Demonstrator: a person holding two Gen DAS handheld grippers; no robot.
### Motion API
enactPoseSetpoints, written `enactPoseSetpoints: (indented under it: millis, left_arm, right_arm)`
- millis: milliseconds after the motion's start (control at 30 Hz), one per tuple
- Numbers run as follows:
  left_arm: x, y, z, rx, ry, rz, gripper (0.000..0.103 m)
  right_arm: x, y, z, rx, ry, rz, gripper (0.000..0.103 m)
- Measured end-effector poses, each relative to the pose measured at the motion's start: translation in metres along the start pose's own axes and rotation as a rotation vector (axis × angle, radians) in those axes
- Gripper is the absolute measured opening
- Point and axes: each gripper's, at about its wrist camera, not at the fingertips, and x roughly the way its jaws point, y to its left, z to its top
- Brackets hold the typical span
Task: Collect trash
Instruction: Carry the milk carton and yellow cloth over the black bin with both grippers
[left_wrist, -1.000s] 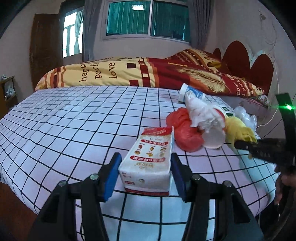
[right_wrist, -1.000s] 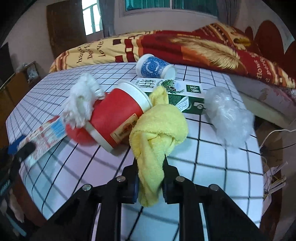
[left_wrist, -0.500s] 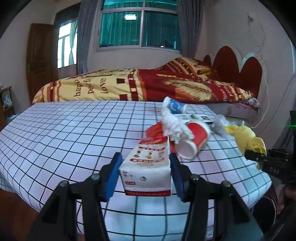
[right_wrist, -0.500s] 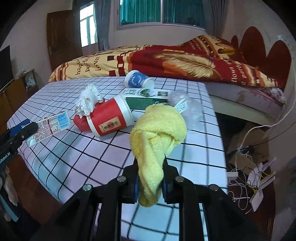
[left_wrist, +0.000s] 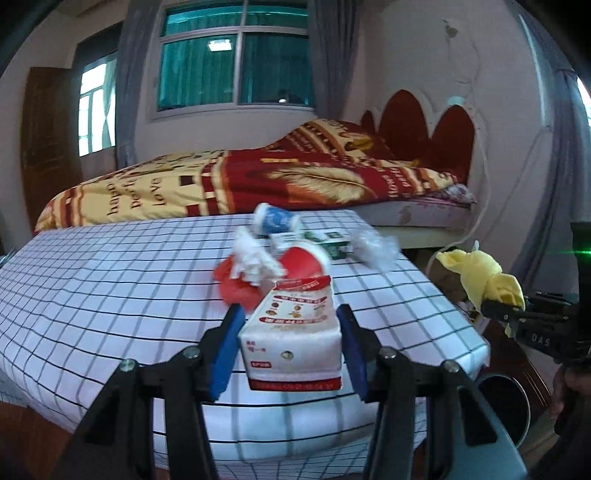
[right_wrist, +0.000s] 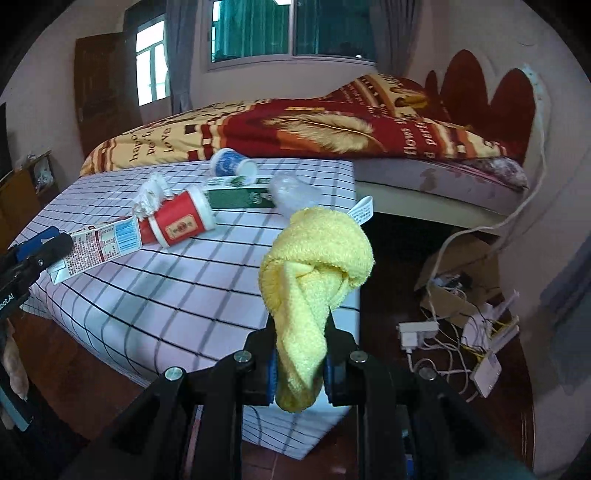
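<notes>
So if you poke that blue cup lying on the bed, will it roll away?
Probably. The blue cup lies on its side on the checked sheet, so a nudge would likely roll it, curving because cups taper. It looks like light paper, easily squashed. The soft sheet may slow it.

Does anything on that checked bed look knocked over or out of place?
Yes. A red paper cup lies on its side on the checked sheet, crumpled white tissue beside its base. A blue cup behind it is tipped over too, next to a flat green carton.

cups (right_wrist: 177, 225) on table (right_wrist: 155, 295) | bed (right_wrist: 295, 129) behind table
</notes>
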Motion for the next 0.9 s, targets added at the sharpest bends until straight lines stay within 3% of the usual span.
enactPoseSetpoints:
  millis: [500, 900]
  left_arm:
    - [0.003, -0.081, -0.001, 0.097, 0.011, -0.177, 0.051]
    - [0.004, -0.163, -0.021, 0.197, 0.053, -0.34, 0.051]
  right_arm:
    - [-0.036, -0.077, -0.05, 0.123, 0.033, -0.115, 0.02]
    - [-0.059, -0.138, -0.108, 0.23, 0.095, -0.206, 0.02]
